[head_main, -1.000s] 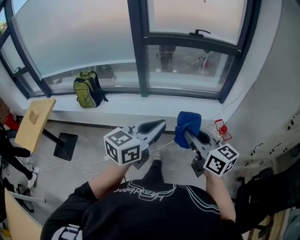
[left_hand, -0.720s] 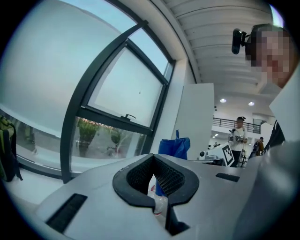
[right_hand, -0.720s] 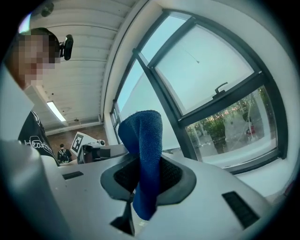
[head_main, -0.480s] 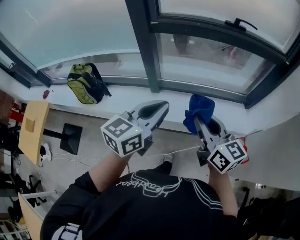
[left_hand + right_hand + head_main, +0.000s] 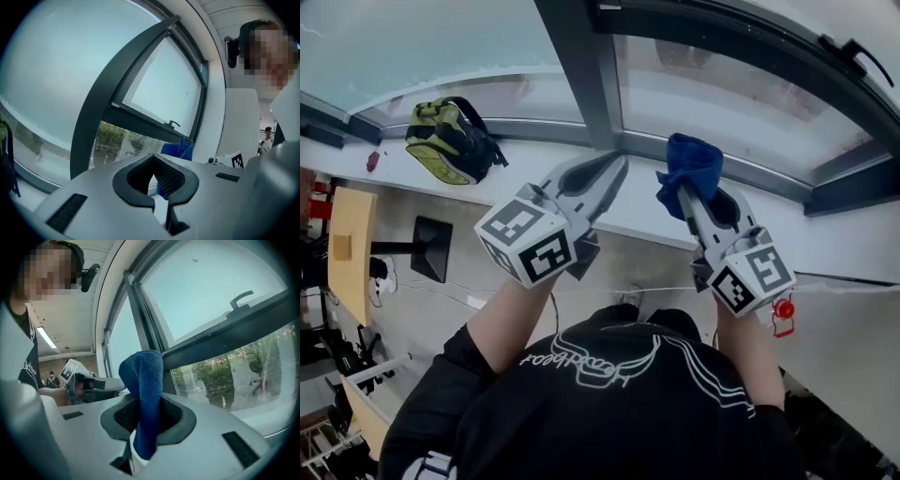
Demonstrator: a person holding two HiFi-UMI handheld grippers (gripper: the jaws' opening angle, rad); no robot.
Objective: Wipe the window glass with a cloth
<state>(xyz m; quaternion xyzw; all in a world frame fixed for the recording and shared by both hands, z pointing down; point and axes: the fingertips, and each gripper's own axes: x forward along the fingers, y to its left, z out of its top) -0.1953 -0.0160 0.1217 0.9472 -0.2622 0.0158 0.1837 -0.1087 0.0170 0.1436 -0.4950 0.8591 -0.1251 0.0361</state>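
L gripper (image 5: 613,169) held up and fwd, jaws together, nothing betw. them. R gripper (image 5: 684,192) beside it, not touching, jaws clamped on blue cloth (image 5: 694,161). Both forearms (image 5: 502,323) bare, stretched out from torso, roughly parallel.

Cloth (image 5: 692,167) is showing deep blue, terry-looped. Left gripper (image 5: 617,169) and right gripper (image 5: 682,192) are showing pale grey shells and black pads, their cubes carrying black-and-white square markers. Backpack (image 5: 445,145), far left, is showing yellow-green with black. Window frame (image 5: 581,75) is reading dark grey, sill (image 5: 853,248) white. Person is wearing a black shirt (image 5: 600,403) with white line print.
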